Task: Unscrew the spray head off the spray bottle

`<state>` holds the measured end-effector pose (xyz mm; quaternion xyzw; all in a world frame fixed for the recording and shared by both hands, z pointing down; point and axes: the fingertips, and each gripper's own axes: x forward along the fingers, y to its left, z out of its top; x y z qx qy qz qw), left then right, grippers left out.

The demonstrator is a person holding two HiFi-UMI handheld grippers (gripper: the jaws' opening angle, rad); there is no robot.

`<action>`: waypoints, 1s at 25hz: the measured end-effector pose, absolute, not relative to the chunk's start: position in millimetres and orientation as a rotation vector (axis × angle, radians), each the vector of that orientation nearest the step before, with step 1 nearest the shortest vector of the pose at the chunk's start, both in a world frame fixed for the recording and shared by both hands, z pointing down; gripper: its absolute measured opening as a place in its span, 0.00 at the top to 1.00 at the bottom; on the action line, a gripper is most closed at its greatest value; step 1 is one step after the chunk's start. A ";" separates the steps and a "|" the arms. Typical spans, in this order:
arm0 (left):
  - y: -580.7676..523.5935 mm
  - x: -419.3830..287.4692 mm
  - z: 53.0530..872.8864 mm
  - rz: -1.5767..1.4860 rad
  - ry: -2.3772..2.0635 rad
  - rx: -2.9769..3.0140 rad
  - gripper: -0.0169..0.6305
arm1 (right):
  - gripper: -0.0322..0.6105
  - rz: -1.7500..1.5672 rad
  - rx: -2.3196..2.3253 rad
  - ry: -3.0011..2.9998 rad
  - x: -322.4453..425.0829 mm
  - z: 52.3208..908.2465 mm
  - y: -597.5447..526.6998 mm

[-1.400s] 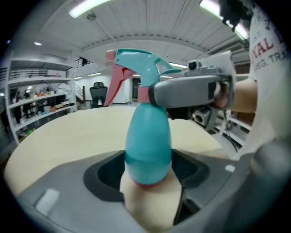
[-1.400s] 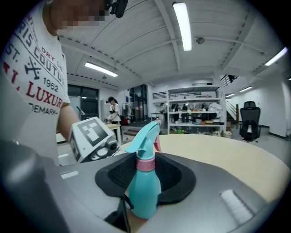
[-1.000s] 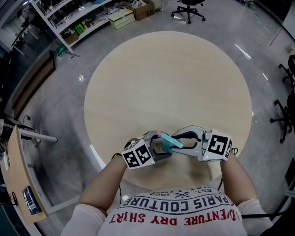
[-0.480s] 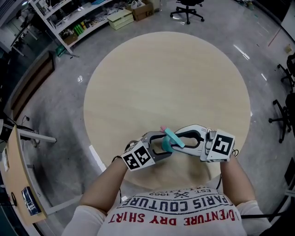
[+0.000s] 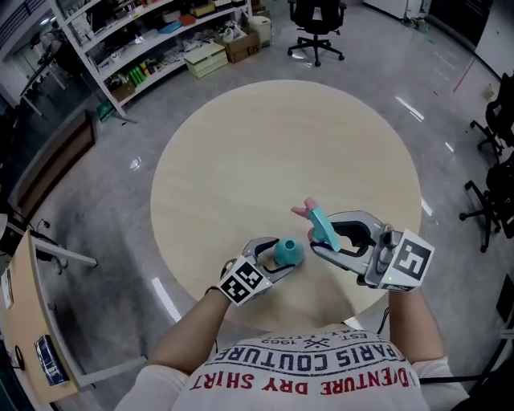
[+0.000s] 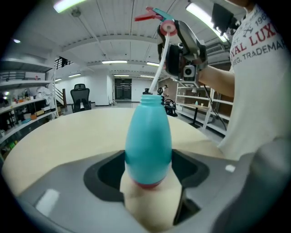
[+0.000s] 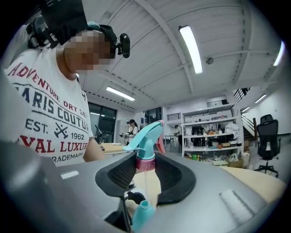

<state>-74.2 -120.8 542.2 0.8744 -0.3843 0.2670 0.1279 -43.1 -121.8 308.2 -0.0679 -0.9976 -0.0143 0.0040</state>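
Near edge of the surface (image 5: 281, 144), in front of the person: left tool (image 5: 277, 258) pinches the teal bottle (image 6: 148, 141) low on its body, a jaw on each side, pink base toward the tool, neck pointing up and away with a slight tilt. Bottle looks held over the surface near that edge; can't tell if the base touches it. Right tool (image 5: 320, 238) is just beside it on the right and higher, jaws clamped on the pink collar (image 7: 145, 164) of the head (image 5: 323, 227), nozzle and trigger sticking out past the jaws. The head is off the neck, so the thread is undone. Key relation: the head sits above and to the right of the open mouth (image 6: 151, 98), and the thin tube (image 6: 157, 68) slants from the collar down to that mouth. Tube tip is at the mouth or just inside; can't tell which. The bottle's long axis and the tube's line don't quite match, so my read is that the next pull should follow the tube's slant, up and right, or the tube will drag on the rim. Right tool is the one to move, left just holds steady. Nothing else is on the surface and nothing blocks the path upward. Past the far edge, on the floor: office chair (image 5: 316, 24), boxes (image 5: 207, 58), shelves (image 5: 120, 40) at far left, all well apart.
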 end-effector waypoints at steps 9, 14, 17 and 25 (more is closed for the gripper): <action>-107.3 -70.4 540.4 0.789 -1.095 2.579 0.48 | 0.75 -0.236 0.248 -2.736 -15.4 385.7 -184.0; -104.0 -62.4 540.1 0.811 -1.035 2.632 0.48 | 0.75 -0.405 0.279 -2.458 -31.7 475.8 -216.7; -103.2 -64.9 539.1 0.796 -1.019 2.632 0.48 | 0.75 -0.407 0.228 -2.349 -44.7 523.2 -219.4; -104.1 -67.7 536.4 0.769 -0.990 2.638 0.48 | 0.75 -0.424 0.088 -2.242 -53.8 579.7 -201.7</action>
